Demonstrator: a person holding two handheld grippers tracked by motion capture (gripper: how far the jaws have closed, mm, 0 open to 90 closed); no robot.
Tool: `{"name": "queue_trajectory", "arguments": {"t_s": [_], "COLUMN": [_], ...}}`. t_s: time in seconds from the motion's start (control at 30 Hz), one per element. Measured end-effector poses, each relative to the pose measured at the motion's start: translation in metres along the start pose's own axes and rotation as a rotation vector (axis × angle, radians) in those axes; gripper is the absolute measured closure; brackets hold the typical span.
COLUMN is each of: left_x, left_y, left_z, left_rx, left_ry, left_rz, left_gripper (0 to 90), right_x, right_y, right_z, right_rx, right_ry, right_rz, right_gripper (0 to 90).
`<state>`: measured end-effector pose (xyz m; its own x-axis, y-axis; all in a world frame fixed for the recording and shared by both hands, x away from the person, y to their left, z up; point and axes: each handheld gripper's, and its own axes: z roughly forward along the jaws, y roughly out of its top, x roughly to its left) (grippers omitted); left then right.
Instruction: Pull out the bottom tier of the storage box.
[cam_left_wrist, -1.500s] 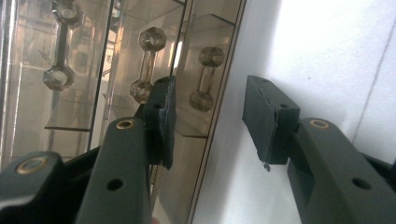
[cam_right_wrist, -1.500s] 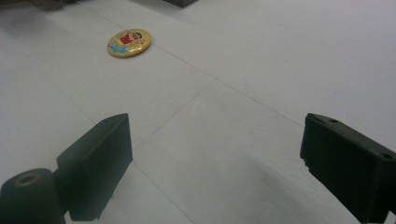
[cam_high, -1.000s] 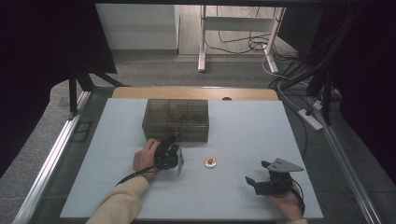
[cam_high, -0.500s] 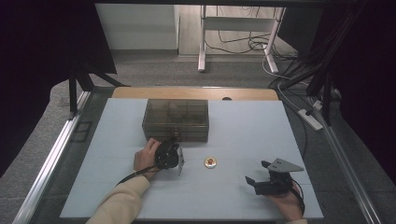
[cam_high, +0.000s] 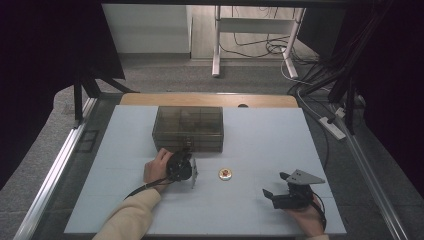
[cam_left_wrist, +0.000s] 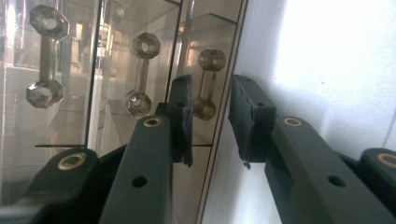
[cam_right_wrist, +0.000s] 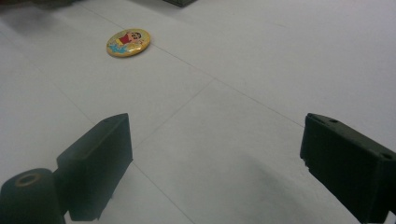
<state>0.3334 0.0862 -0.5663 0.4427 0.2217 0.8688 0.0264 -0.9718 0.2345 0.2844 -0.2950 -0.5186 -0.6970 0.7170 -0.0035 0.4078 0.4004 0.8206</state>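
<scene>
The right gripper (cam_high: 276, 190) rests low on the near right part of the white table (cam_high: 260, 135), held in a hand (cam_high: 307, 217). Its jaws stand wide apart with nothing between them, and in the right gripper view they point at bare table. A little farther off, near the middle of the table, lies a small round badge (cam_high: 225, 174) with a cartoon picture on it (cam_right_wrist: 128, 42). It lies flat, between the two grippers and apart from both. Left of the badge is the left gripper (cam_high: 186, 152), held in the other hand (cam_high: 156, 169), right up against the near wall of the box (cam_high: 188, 128). Its jaws have just been closing. In the left gripper view one pad (cam_left_wrist: 181, 112) sits in front of the clear wall and a gap is left between the two pads, so I cannot tell if they pinch anything. The box is dark and see-through with its lid down, and it stands at the far middle of the table.
</scene>
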Motion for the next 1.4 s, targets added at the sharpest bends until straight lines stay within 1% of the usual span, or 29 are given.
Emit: {"name": "queue_trajectory", "arguments": {"t_s": [0.1, 0.17, 0.8, 1.0, 1.4], "left_x": [0.0000, 0.0004, -0.0024, -0.0035, -0.0034], "left_y": [0.0002, 0.0001, 0.0007, 0.0010, 0.0008], "left_z": [0.0000, 0.0001, 0.0003, 0.0006, 0.0004], "left_rx": [0.002, 0.001, 0.004, 0.005, 0.003], "left_ry": [0.015, 0.016, 0.040, 0.046, 0.047], "left_rz": [-0.004, -0.005, 0.029, 0.026, 0.026], "left_gripper": [75.4, 77.6, 78.8, 78.0, 79.4], "right_x": [-0.0001, 0.0000, 0.0000, -0.0001, 0.0001], "right_y": [-0.0001, 0.0000, -0.0002, -0.0002, -0.0002], "right_z": [0.0000, -0.0001, -0.0003, -0.0009, -0.0008], "right_rx": [0.001, 0.000, 0.001, -0.002, -0.001], "right_ry": [-0.001, -0.001, 0.000, -0.003, 0.000], "right_rz": [0.001, 0.001, 0.001, 0.004, 0.003], "right_gripper": [9.2, 9.2, 9.2, 9.2, 9.2]}}
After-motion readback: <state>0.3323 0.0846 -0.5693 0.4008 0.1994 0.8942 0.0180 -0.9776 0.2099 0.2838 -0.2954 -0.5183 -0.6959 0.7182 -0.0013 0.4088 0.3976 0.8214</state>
